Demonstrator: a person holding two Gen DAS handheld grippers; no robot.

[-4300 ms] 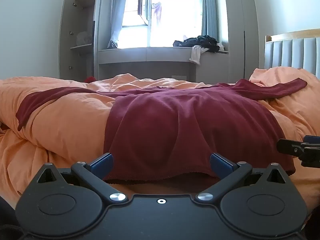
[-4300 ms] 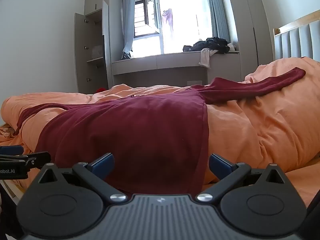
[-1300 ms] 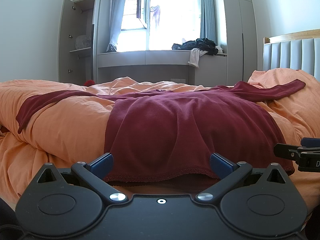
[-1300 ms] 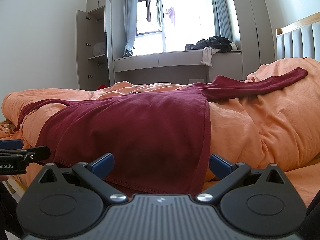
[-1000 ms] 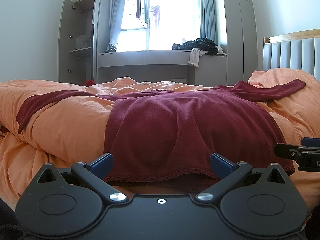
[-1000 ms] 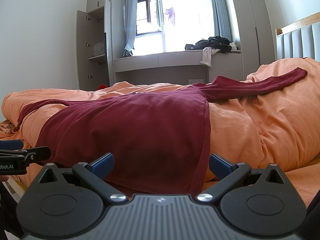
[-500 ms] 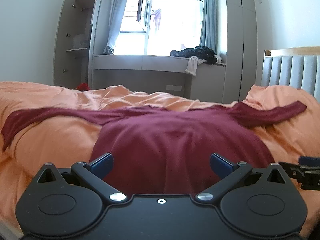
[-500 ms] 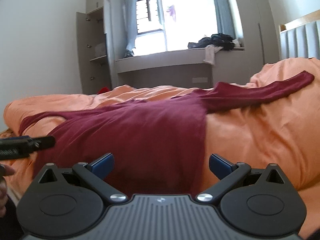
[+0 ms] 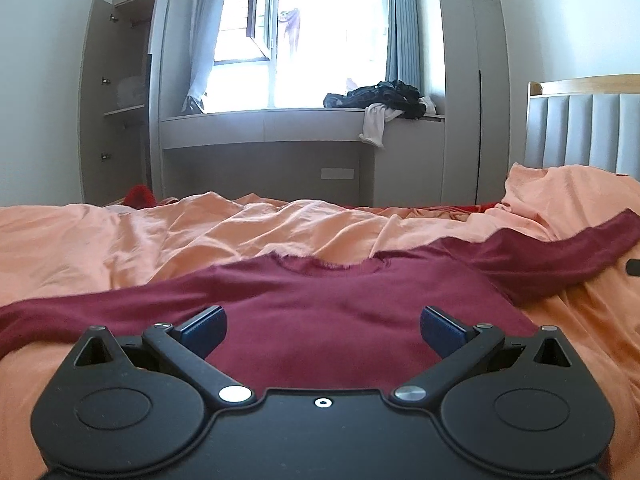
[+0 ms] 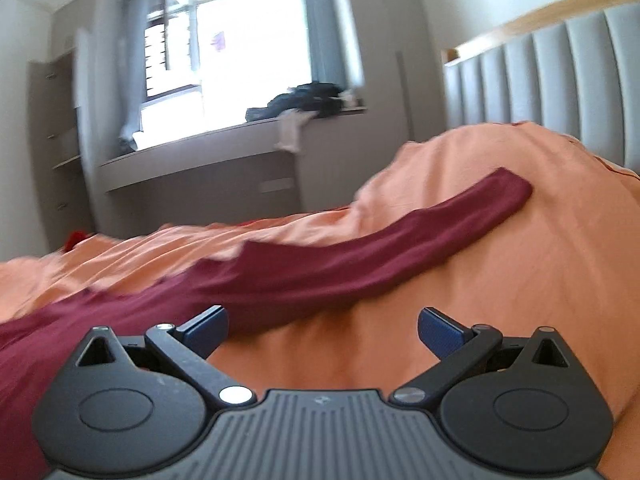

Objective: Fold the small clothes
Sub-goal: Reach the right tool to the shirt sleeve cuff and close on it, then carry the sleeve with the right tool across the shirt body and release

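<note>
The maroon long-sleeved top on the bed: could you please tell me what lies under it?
The maroon long-sleeved top lies spread flat on a rumpled orange duvet, which shows all around it. Whatever is beneath the duvet or directly under the top's body is covered.

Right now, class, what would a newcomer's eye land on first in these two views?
The maroon long-sleeved top spread flat across the orange duvet, one sleeve stretched toward the grey padded headboard. Next, the bright window behind, with dark clothes piled on its ledge. Both grippers hang open above the bed.
</note>
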